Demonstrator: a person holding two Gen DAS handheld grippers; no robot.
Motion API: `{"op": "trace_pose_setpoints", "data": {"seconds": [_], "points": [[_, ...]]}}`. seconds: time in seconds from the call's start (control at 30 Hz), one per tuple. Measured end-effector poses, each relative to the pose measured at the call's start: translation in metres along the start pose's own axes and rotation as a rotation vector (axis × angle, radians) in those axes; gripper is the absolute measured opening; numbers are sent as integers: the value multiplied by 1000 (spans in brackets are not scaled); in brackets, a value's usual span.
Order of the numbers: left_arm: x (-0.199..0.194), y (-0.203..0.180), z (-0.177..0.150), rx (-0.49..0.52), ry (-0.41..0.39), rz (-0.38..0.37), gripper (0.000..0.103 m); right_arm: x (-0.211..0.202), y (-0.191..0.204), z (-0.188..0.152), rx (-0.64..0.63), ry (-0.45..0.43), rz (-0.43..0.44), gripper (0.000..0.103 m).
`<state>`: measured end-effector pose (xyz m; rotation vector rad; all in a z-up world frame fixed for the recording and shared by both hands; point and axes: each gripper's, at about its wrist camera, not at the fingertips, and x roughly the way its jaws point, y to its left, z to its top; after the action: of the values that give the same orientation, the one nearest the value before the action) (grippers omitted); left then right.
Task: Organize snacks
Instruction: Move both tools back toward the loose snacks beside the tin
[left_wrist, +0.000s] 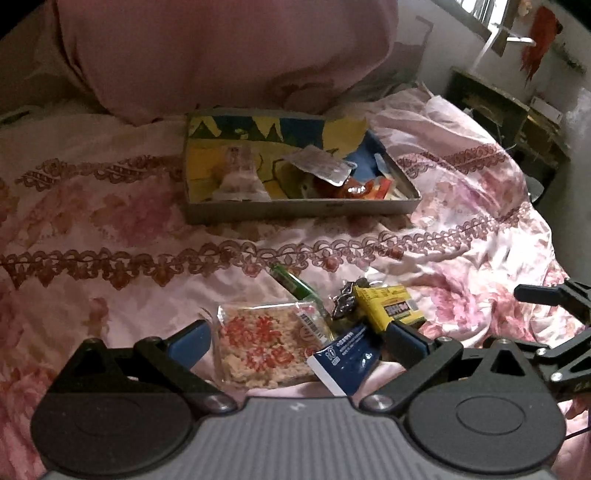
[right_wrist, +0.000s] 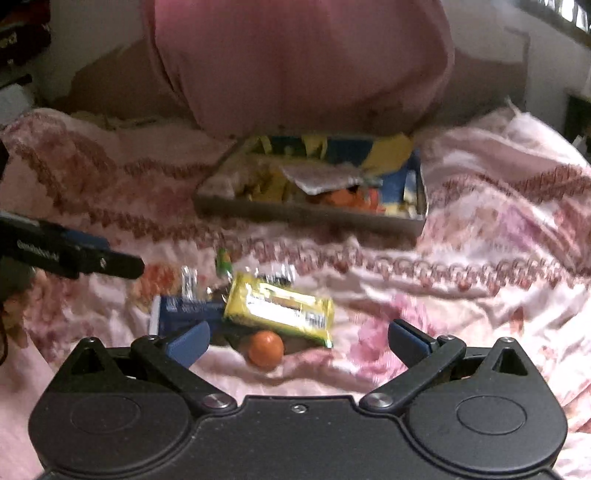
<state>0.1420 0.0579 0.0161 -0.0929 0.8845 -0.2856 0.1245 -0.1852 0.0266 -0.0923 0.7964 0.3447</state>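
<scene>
A metal tin box (left_wrist: 295, 210) with a yellow and blue lining lies on the pink bedspread and holds several snacks; it also shows in the right wrist view (right_wrist: 306, 218). In front of it lies a loose pile: a clear rice-cracker pack (left_wrist: 258, 347), a navy packet (left_wrist: 343, 362), a yellow bar (left_wrist: 388, 306) and a green wrapper (left_wrist: 295, 284). My left gripper (left_wrist: 299, 339) is open around the cracker pack and navy packet. My right gripper (right_wrist: 299, 339) is open, just above a small orange ball (right_wrist: 266, 349) and the yellow bar (right_wrist: 280, 306).
A large pink pillow (left_wrist: 221, 55) stands behind the tin. The rumpled floral bedspread (left_wrist: 92, 221) covers the bed. A dark cabinet (left_wrist: 491, 107) stands at the far right. The right gripper's finger (left_wrist: 546, 295) shows at the left view's right edge.
</scene>
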Motion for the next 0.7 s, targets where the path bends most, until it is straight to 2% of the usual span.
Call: {"op": "trace_pose_setpoints", "data": {"seconds": [0.07,0.23,0.4,0.53,0.7], "points": [[4,-4,1,27,6,-9,103,9,-2,-3,8,37,7,102],[12,-21,2,203,-39,-35,103,25,-10,-3,40,94,60,102],[22,-35,7,361,-98,-71,103,36,-16,2,8,99,73,102],[31,-39,6,431,-43,-139,103,41,-19,5,-58,94,117,102],[38,-52,-8,559,23,-162,103,48,-13,0,-98,133,149,97]]}}
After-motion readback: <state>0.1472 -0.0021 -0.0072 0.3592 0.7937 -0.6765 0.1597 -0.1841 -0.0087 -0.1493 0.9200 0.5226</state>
